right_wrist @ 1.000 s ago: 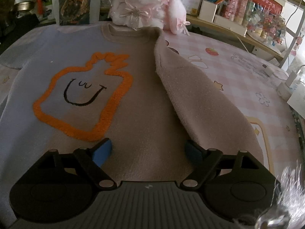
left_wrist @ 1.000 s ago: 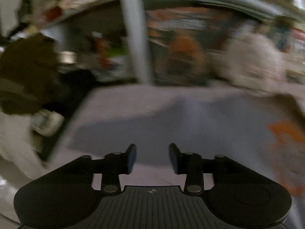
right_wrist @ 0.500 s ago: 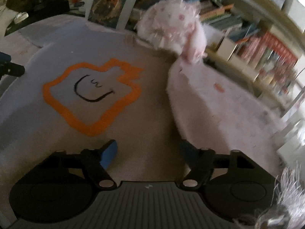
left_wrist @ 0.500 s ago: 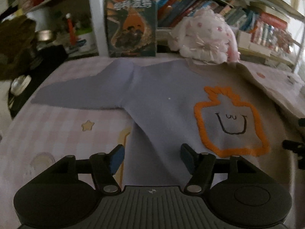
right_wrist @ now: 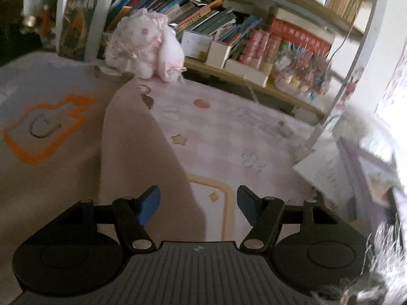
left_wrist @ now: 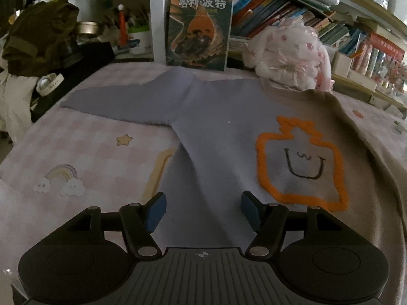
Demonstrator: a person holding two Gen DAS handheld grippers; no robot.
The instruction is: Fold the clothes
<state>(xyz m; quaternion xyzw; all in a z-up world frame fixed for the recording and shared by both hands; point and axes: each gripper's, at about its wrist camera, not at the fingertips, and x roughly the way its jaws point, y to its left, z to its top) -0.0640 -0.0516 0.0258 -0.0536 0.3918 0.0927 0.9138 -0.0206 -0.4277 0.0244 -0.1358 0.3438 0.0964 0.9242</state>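
Observation:
A pale lilac-grey sweater (left_wrist: 223,137) with an orange outlined smiley shape (left_wrist: 300,162) lies flat on a pink checked cloth (left_wrist: 84,152). Its left sleeve (left_wrist: 127,101) is spread out to the left. Its right side is folded in over the body (right_wrist: 137,142). My left gripper (left_wrist: 202,211) is open and empty above the sweater's lower left part. My right gripper (right_wrist: 198,203) is open and empty above the folded edge of the sweater, where it meets the cloth.
A pink plush toy (left_wrist: 290,56) sits at the sweater's collar. An upright book (left_wrist: 201,28) and shelves of books (right_wrist: 229,33) stand behind. Dark clothes and a bowl (left_wrist: 40,38) are at the far left. White paper (right_wrist: 328,167) lies at the right.
My left gripper has swung right from the table's left edge to the sweater and opened wider. My right gripper has turned right, from the smiley print to the folded right edge.

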